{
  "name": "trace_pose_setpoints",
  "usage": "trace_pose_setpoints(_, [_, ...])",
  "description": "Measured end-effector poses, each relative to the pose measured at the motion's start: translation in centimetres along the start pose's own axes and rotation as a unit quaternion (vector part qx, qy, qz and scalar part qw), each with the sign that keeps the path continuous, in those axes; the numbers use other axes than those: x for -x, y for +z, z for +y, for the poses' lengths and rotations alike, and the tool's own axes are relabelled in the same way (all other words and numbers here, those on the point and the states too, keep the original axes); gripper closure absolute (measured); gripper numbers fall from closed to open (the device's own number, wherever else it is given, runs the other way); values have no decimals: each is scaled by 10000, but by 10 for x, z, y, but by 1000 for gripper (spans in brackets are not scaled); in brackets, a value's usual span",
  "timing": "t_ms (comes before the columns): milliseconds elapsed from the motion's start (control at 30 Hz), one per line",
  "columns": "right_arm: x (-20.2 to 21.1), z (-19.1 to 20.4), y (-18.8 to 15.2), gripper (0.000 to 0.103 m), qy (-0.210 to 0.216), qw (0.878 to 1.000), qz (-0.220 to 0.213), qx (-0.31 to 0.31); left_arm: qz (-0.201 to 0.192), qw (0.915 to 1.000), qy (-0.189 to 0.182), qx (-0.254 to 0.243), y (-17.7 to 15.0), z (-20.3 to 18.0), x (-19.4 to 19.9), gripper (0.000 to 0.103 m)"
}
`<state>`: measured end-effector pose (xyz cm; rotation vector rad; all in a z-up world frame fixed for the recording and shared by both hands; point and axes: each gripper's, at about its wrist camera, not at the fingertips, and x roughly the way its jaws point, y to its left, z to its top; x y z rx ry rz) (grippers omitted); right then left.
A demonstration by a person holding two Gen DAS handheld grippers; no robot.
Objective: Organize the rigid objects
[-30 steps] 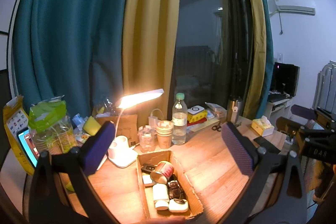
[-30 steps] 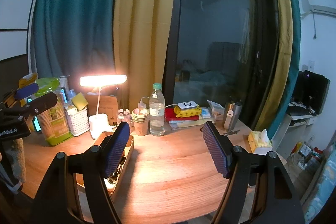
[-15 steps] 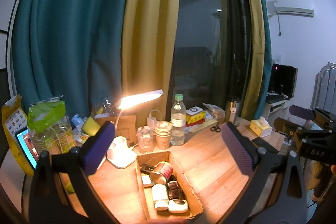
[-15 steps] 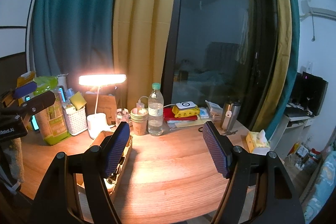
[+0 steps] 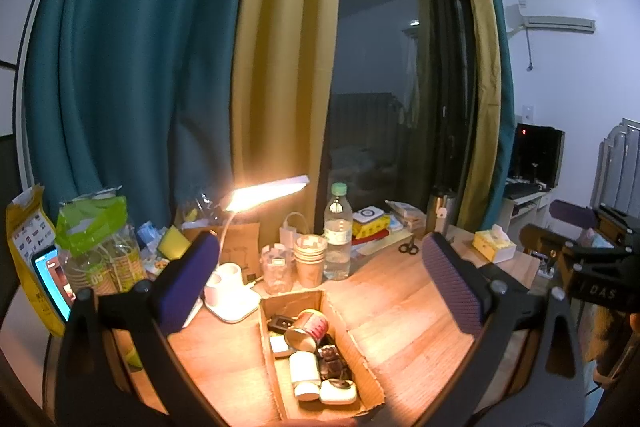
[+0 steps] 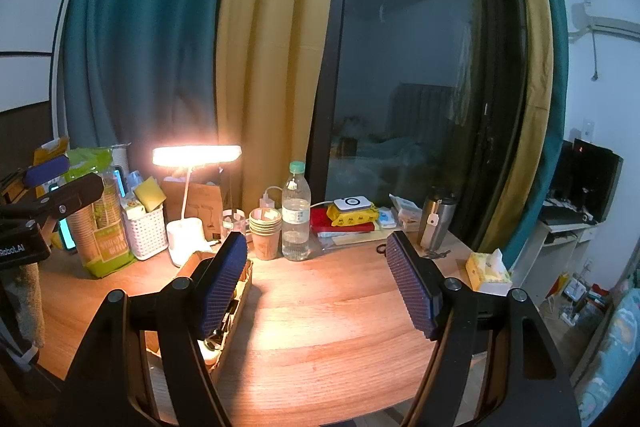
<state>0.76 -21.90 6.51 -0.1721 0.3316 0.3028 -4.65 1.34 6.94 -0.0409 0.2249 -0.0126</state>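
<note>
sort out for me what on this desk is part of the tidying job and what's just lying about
Job:
cardboard box
red can, lying in the box
white bottle, in the box
black key fob, in the box

Lying about:
desk lamp
water bottle
paper cups
scissors
tissue box

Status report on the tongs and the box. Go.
Left tongs and right tongs open, empty. Cardboard box holds can and small items. Nothing in the way.
</note>
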Motion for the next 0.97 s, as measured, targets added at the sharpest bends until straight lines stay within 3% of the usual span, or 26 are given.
trace_pose_setpoints(833, [3,2,0,28,38,10000,19,4,27,10000,8,-49,1,-3,3,1])
trace_pose_setpoints(967, [3,1,0,28,40,10000,42,10,190,9998,-58,-29,1,-4,-2,1])
